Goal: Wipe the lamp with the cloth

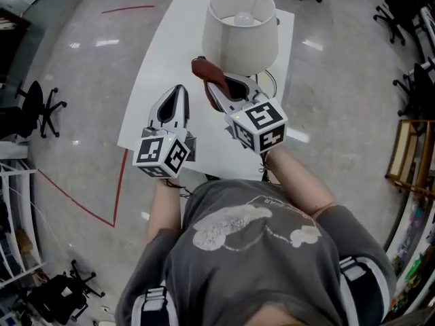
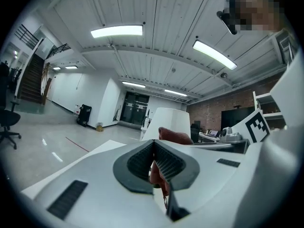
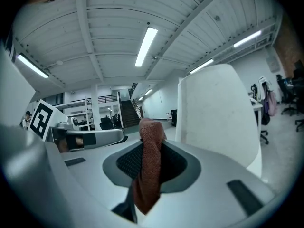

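Right gripper view: right claw (image 3: 151, 151) clamped on a rust-brown cloth (image 3: 147, 179), whose folds hang from the jaws. White lamp (image 3: 218, 113) just beside, at 2 o'clock, standing on a white tabletop (image 1: 160, 80). Left claw (image 2: 154, 151) closed, empty, at 9 o'clock of the right.

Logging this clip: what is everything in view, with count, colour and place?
lamp: one, off-white shade, far end of the table
cloth: one, reddish-brown, pinched in the right gripper, close by the shade
table: one, white, in front of the person
office chairs: several, black, on the floor around the table
floor tape: red lines, left of the table
left gripper: jaws together, empty, above the table
right gripper: shut on the cloth
person: grey shirt, bare forearms, bottom of the head view
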The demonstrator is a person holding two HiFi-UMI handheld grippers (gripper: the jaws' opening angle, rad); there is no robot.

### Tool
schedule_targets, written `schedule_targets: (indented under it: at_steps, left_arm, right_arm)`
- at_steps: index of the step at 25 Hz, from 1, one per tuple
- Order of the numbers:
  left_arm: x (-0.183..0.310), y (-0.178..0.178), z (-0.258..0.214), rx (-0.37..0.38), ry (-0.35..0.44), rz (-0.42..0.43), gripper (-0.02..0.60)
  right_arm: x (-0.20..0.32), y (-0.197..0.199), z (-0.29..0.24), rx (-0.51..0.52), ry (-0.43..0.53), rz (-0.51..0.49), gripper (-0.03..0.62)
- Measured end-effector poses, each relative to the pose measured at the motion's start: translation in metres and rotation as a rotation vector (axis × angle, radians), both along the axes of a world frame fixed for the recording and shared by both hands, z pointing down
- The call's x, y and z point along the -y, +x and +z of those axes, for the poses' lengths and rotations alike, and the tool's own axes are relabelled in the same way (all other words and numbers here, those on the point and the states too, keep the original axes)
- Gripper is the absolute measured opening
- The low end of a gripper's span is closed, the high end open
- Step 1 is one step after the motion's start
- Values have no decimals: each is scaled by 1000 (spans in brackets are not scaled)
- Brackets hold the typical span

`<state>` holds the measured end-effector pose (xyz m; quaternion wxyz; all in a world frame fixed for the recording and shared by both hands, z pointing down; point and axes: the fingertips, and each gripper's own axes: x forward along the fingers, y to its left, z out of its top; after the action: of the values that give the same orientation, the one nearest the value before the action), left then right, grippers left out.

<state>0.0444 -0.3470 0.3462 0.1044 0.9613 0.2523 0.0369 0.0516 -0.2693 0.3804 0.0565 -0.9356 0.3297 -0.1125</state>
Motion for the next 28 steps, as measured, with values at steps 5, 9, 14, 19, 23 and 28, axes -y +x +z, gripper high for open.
schedule_targets:
  at_steps: [5,9,14,19,23,28]
  left_arm:
    - [-21,-11,4,-4,13,-38,8]
    - [-39,-20,6,-2,14,-60,8]
    - [-56,-30,11,7,24,-103,8]
    - [-66,-41,16,15,26,-153,8]
    - [-75,-53,23,20,20,-170,8]
    - [-85,-62,26,23,25,-176,8]
  right_arm:
    - [-27,-11,7,-11,-16,-30,86]
    - [-47,-16,11,-18,-43,-66,86]
    - [-70,-20,17,-18,-59,-93,86]
    - [-92,-28,25,-12,-60,-118,86]
    - [-105,-36,33,2,-58,-124,86]
    - [-119,-42,41,12,-58,-122,86]
